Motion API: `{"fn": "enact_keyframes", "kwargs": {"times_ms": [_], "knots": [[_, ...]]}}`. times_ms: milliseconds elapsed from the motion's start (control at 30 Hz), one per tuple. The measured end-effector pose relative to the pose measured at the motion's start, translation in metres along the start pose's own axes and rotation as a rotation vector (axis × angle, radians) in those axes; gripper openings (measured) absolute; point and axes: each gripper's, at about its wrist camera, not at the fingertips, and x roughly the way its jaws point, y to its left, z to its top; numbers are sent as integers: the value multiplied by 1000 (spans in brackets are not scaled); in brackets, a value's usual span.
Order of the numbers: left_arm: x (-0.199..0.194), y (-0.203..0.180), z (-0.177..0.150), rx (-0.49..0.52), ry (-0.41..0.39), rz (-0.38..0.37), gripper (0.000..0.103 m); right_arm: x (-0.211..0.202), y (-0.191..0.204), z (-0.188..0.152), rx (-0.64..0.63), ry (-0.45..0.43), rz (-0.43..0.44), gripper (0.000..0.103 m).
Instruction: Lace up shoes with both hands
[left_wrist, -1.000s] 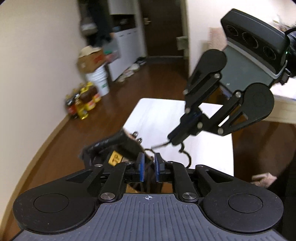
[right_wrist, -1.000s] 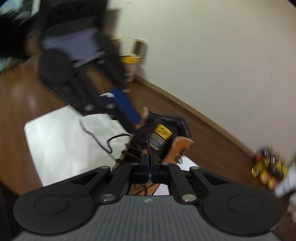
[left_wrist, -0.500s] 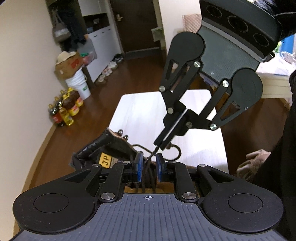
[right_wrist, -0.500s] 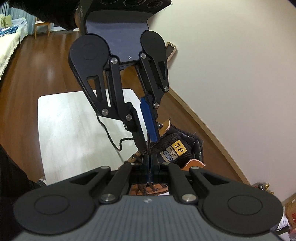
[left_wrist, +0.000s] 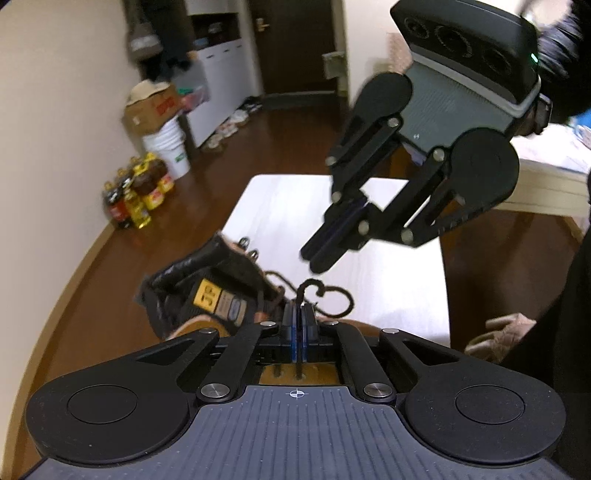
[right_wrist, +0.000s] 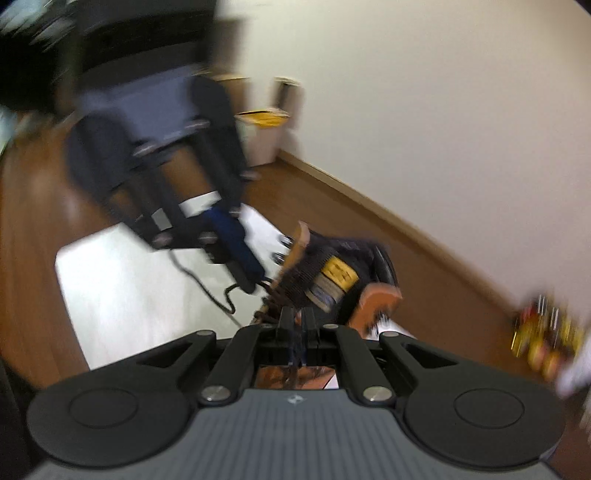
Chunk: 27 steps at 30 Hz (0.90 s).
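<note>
Right-wrist view: heavily motion-blurred; outlines smear and fine detail is lost. Left-wrist view: sharp near the middle; the shoe's toe is hidden under the gripper body.

One brown leather shoe (left_wrist: 207, 291) with black padded collar and yellow tongue label, lying at the near edge of one white rectangular table (left_wrist: 280, 206) on dark wood flooring.

One dark braided shoelace (left_wrist: 325, 295), looping onto the tabletop beside the shoe.

Left gripper (left_wrist: 297, 314), matte black with blue pads: fingers pressed together on the shoelace, just above the eyelets.

Right gripper (left_wrist: 320, 256), same build: held above the table, clear of the lace; jaws opening slightly, only a narrow slit showing, nothing seen between them.

Floor clutter by the wall: a cluster of yellow-labelled bottles (left_wrist: 138, 194), count unclear; one white bucket (left_wrist: 168, 147).
</note>
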Motion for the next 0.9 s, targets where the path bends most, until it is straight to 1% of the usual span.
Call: {"fn": "enact_keyframes", "kwargs": {"times_ms": [100, 133, 167, 233, 267, 333, 400, 433, 500, 567, 633, 900], "knots": [[-2, -2, -5, -37, 6, 27, 2, 0, -26, -14, 365, -6, 36, 5], [-3, -2, -7, -55, 8, 35, 2, -1, -33, -20, 458, -13, 50, 10], [-5, -4, -9, -68, 10, 44, 2, -2, -39, -27, 558, -23, 72, 11], [-7, -6, -10, -81, 12, 49, 2, 4, -56, -47, 824, -55, 163, 11], [-8, -7, -12, -94, 11, 52, 2, 9, -62, -57, 931, -66, 206, 12], [-10, -9, -12, -105, 11, 54, 2, 21, -65, -73, 1102, -76, 283, 14], [-11, -10, -12, -116, 9, 52, 2, 33, -67, -92, 1302, -85, 383, 14], [-11, -11, -12, -120, 8, 51, 2, 38, -67, -98, 1362, -85, 419, 15], [-12, -13, -12, -118, 6, 48, 2, 44, -65, -106, 1452, -82, 472, 18], [-13, -13, -11, -117, 3, 46, 2, 49, -62, -112, 1529, -70, 517, 18], [-14, -13, -11, -117, 1, 45, 2, 54, -60, -115, 1570, -58, 537, 18], [-13, -14, -11, -102, 0, 28, 3, 58, -56, -115, 1608, -65, 575, 17]]}}
